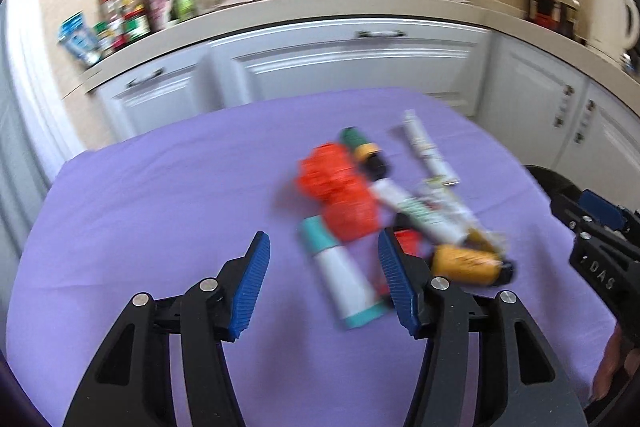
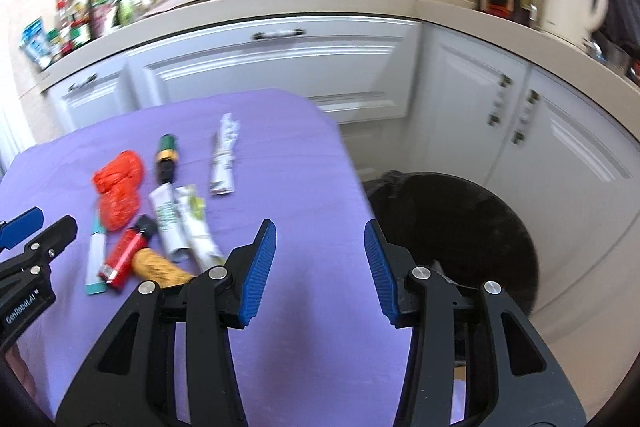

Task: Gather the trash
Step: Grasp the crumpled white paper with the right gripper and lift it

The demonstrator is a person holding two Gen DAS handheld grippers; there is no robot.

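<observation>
Purple-covered table (image 2: pixel 304 187), right edge dropping beside black trash bin (image 2: pixel 460 223) on floor below white cabinets (image 2: pixel 280 67). Bare cloth left of and before the trash pile (image 1: pixel 384 211). Left gripper (image 1: pixel 324 279) spread wide, empty, white-and-teal tube (image 1: pixel 344 283) between its fingers. Right gripper (image 2: pixel 320 267) spread wide, empty, over table edge, pile to its left.

Both the left gripper (image 1: pixel 324 279) and right gripper (image 2: pixel 320 267) have black frames, ribbed blue pads and silver rivets.
</observation>
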